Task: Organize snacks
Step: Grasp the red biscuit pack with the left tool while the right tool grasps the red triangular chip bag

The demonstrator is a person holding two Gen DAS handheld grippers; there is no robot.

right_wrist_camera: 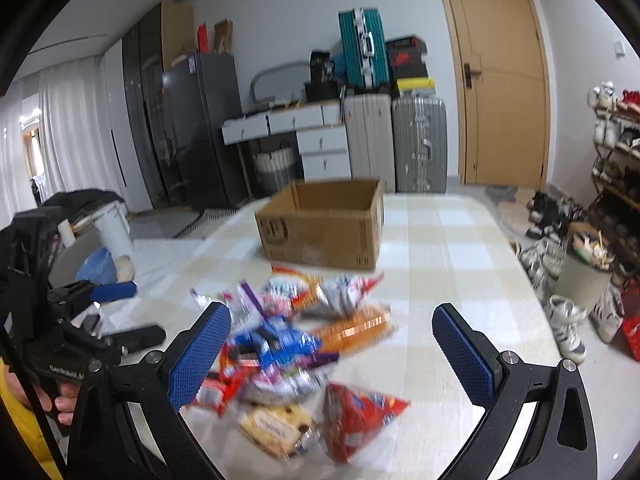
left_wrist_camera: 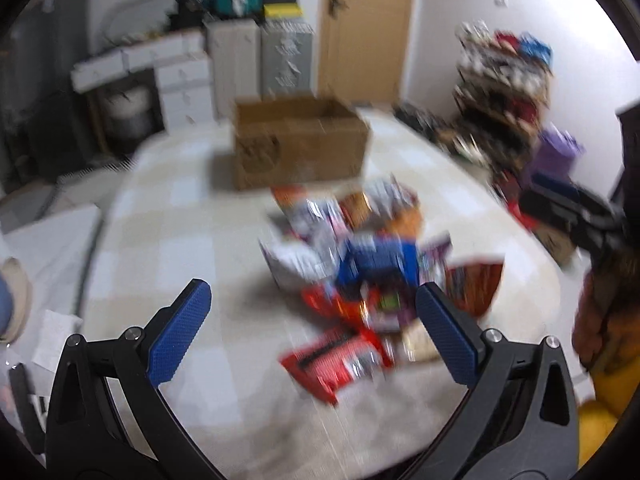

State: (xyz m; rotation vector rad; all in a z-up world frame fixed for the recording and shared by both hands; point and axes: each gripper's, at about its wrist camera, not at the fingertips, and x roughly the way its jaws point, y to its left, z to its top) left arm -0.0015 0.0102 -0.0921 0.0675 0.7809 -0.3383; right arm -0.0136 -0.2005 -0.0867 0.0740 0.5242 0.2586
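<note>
Item: snack pile (right_wrist_camera: 296, 352), loose foil and plastic packets heaped on the checked tablecloth (right_wrist_camera: 460, 248). Contents legible in the right wrist view: red packet (right_wrist_camera: 356, 416) at 6 o'clock of the heap, pale yellow biscuit pack (right_wrist_camera: 276, 428) just beside it at 7 o'clock, orange packet (right_wrist_camera: 356, 326) at 2 o'clock, blue packet (right_wrist_camera: 276, 340) near centre. Others too blurred to name.

Item: cardboard box (right_wrist_camera: 324, 224), open-topped, upright, at 12 o'clock of the pile and apart from it. Inside appears empty from here; the floor of it is not fully shown.

Item: left gripper (left_wrist_camera: 312, 320), fingers spread wide, holding nothing, poised over the near side of the heap.

Item: right gripper (right_wrist_camera: 332, 352), fingers likewise parted and empty, pile between and beyond them.

Status: sorting judged not begun; all packets seen lie outside the box.

Risks noted:
- Packets overlap; a pinch may lift two, or drag a neighbour off.
- Slick, crinkled wrappers may slip from the pads (right_wrist_camera: 200, 360).
- Both grippers aim at one heap; collision likely if they close in together.
- Hard squeeze could crush the biscuits.
</note>
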